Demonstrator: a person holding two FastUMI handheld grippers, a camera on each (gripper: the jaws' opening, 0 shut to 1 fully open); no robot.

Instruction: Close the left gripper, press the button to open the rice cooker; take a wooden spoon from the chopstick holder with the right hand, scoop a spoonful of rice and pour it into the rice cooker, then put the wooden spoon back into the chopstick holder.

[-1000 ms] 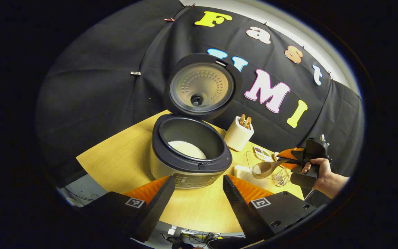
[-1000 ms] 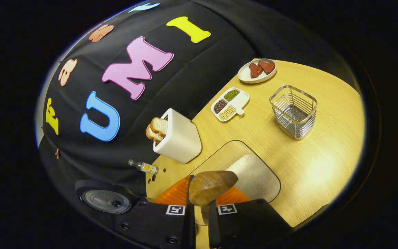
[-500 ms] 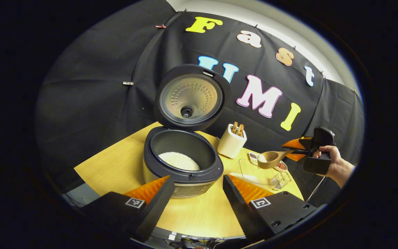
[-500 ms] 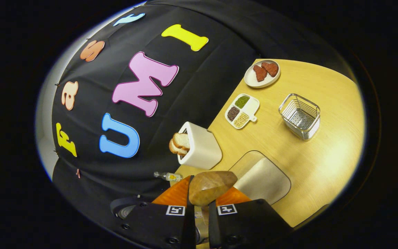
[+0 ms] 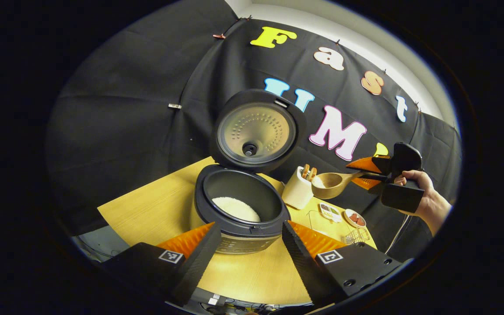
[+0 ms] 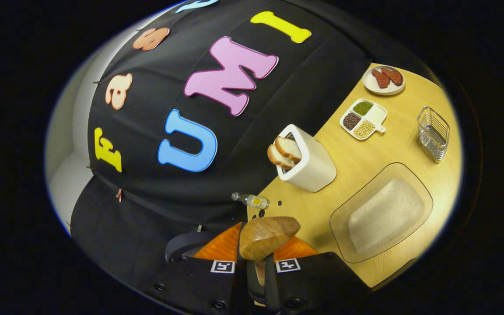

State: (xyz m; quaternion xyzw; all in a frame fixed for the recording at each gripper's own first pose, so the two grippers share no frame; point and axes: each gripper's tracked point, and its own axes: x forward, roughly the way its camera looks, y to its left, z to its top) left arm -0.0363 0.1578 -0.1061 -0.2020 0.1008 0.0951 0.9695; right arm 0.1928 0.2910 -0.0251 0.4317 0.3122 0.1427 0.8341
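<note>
Now, left gripper view: rice cooker (image 5: 241,205) sits mid-frame on the wooden table (image 5: 147,205), lid (image 5: 256,131) standing up open, white rice (image 5: 236,208) in the pot. Left gripper (image 5: 252,245) at the bottom, fingers spread wide, nothing between them. At right, a hand (image 5: 427,197) holds the right gripper (image 5: 368,175), clamped on the handle of the wooden spoon (image 5: 330,184); its bowl hangs in the air just right of the cooker, in front of the white toaster (image 5: 298,192) with bread.

Right gripper view: right gripper (image 6: 255,258) at bottom centre, fingers narrow, pinching the wooden spoon (image 6: 267,236). Clear tray of rice (image 6: 385,214) lower right. Wire chopstick holder (image 6: 433,133) far right, upright. Sectioned bean dish (image 6: 362,119) and plate of meat (image 6: 384,80) upper right.
</note>
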